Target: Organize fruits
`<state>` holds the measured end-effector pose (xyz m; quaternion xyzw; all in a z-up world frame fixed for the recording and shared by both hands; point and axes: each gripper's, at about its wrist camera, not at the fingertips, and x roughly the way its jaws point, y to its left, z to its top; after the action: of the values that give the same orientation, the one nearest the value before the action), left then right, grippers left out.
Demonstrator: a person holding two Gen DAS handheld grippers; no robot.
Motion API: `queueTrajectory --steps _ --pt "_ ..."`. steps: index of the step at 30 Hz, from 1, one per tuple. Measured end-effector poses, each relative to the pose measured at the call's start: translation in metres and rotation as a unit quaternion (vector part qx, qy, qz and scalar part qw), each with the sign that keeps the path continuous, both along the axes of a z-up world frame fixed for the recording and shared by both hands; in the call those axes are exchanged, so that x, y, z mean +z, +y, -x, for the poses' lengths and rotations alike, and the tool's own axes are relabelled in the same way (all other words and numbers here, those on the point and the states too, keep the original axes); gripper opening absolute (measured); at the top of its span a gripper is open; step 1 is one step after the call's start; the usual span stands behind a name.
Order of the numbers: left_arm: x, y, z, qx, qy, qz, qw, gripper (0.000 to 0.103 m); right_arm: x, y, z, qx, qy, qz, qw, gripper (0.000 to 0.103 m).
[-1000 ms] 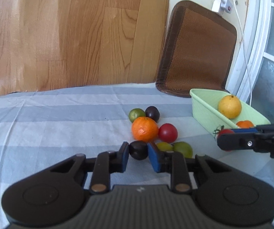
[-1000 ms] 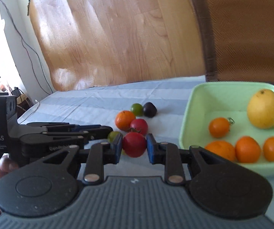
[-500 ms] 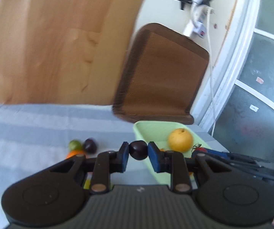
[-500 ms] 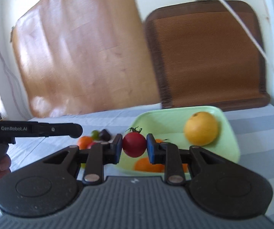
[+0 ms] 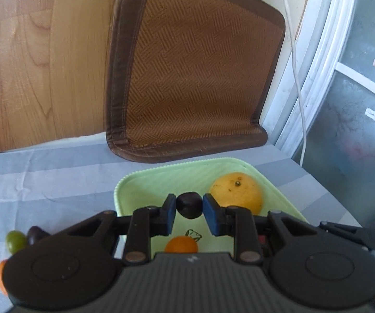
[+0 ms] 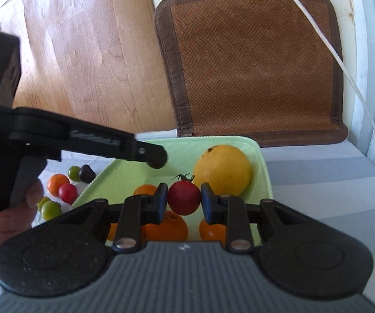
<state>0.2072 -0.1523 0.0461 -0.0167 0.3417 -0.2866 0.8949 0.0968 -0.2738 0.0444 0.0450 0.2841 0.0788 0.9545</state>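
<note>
Two grippers, both over green tray. Left gripper clamped on dark plum, held above tray interior, big yellow citrus just beside. Right gripper clamped on red tomato, above oranges in tray. Loose fruit on striped cloth left of tray: green, dark, orange, red pcs. Woven mat vs wall behind.

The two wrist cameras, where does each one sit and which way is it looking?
Left wrist: on the left gripper, looking down over the green tray; its fingers pinch a dark fruit.
Right wrist: on the right gripper, facing the same tray, clamping a red tomato; a hand shows.
Shared: tray, yellow citrus, brown mat.
</note>
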Motion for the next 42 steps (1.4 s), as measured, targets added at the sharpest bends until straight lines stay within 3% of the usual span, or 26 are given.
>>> queueTrajectory --steps 1,3,5,10,15,18,22,25,28,30,32,34,37,42 --pt "-0.002 -0.001 -0.001 -0.001 0.001 -0.002 1.0 0.024 -0.001 0.002 0.0 0.002 0.0 0.004 1.0 0.031" --pt "-0.004 -0.005 -0.002 -0.001 0.002 -0.007 1.0 0.025 -0.003 0.004 0.001 0.008 -0.006 0.011 1.0 0.043" --pt "-0.004 -0.005 -0.001 0.001 0.005 -0.008 1.0 0.025 -0.001 0.006 0.004 0.008 -0.018 0.017 1.0 0.048" --pt "0.013 0.02 0.007 0.013 -0.006 0.016 0.9998 0.025 0.002 -0.003 0.011 -0.002 -0.046 0.001 0.999 0.048" --pt "0.043 0.072 0.019 0.039 -0.028 0.06 0.9971 0.025 0.014 -0.02 0.026 -0.031 -0.102 -0.061 0.992 0.048" --pt "0.049 0.091 0.017 0.051 -0.014 0.088 0.9947 0.025 0.017 -0.028 0.026 -0.052 -0.108 -0.105 0.987 0.048" --pt "0.039 0.081 0.014 0.037 0.015 0.111 0.993 0.025 0.015 -0.029 0.027 -0.064 -0.102 -0.126 0.985 0.048" --pt "0.028 0.06 0.013 0.014 0.032 0.098 0.9945 0.025 0.014 -0.029 0.03 -0.07 -0.103 -0.12 0.985 0.048" --pt "0.019 0.041 0.017 0.011 0.038 0.064 0.9971 0.052 0.013 -0.031 0.029 -0.074 -0.103 -0.115 0.985 0.048" --pt "0.021 0.037 0.02 0.017 0.026 0.052 0.9981 0.052 0.013 -0.032 0.03 -0.078 -0.104 -0.103 0.986 0.048" --pt "0.034 0.05 0.024 0.025 0.006 0.069 0.9973 0.052 0.013 -0.033 0.031 -0.077 -0.107 -0.098 0.986 0.048" --pt "0.051 0.074 0.034 0.041 -0.027 0.091 0.9947 0.052 0.014 -0.037 0.034 -0.075 -0.112 -0.104 0.985 0.048" --pt "0.071 0.116 0.059 0.079 -0.079 0.094 0.9893 0.052 0.016 -0.043 0.035 -0.072 -0.115 -0.12 0.984 0.047" --pt "0.053 0.163 0.098 0.154 -0.119 0.001 0.9809 0.052 0.028 -0.04 0.018 -0.042 -0.069 -0.173 0.982 0.034"
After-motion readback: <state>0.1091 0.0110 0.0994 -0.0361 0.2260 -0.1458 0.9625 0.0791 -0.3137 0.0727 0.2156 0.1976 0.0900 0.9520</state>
